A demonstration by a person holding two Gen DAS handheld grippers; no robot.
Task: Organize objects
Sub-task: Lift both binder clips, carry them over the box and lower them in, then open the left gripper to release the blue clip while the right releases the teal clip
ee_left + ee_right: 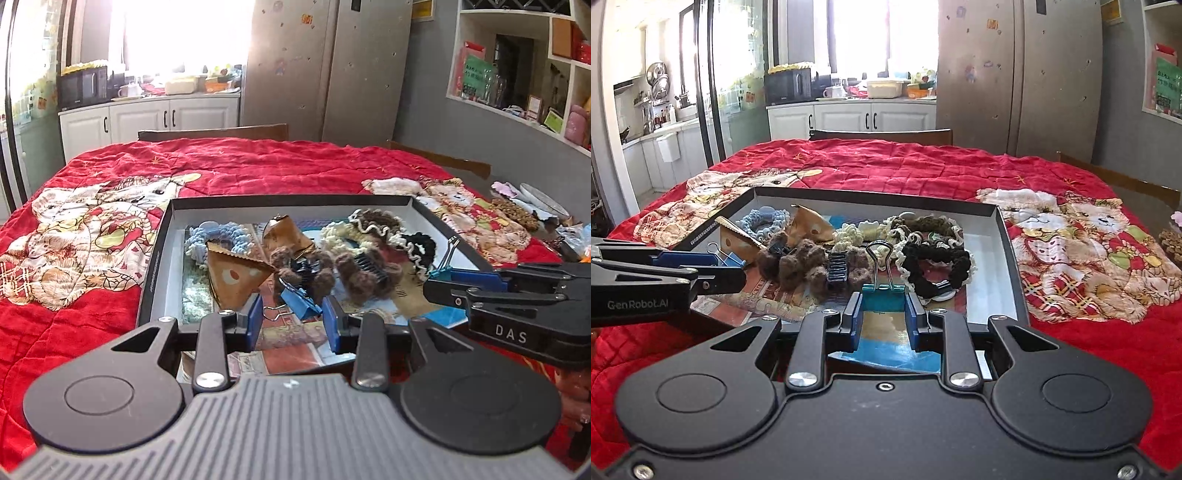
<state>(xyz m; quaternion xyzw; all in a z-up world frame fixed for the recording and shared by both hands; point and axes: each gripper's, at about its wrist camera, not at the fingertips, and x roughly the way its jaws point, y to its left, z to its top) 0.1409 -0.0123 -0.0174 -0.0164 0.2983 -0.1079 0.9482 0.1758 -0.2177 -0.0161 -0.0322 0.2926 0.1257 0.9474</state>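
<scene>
Right tongs: closed onto the teal binder clip, pads on its body, wire handles standing up, low over the near end of the tray.
Left tongs: spread apart, gripping nothing; a blue binder clip lies just ahead between the pads, on the tray floor.
Handling, clips: my read is light, stiff, springy steel; take the painted body flat-on, since the wire loops would swivel and slip.
Mid tray: brown fuzzy hair claws, crocheted scrunchies, soft and snag-prone; tan paper packets would crush.
Writing: "DAS" on the right tool, "GenRobot.AI" on the left tool.
Beyond: red quilted cloth over the surface.
</scene>
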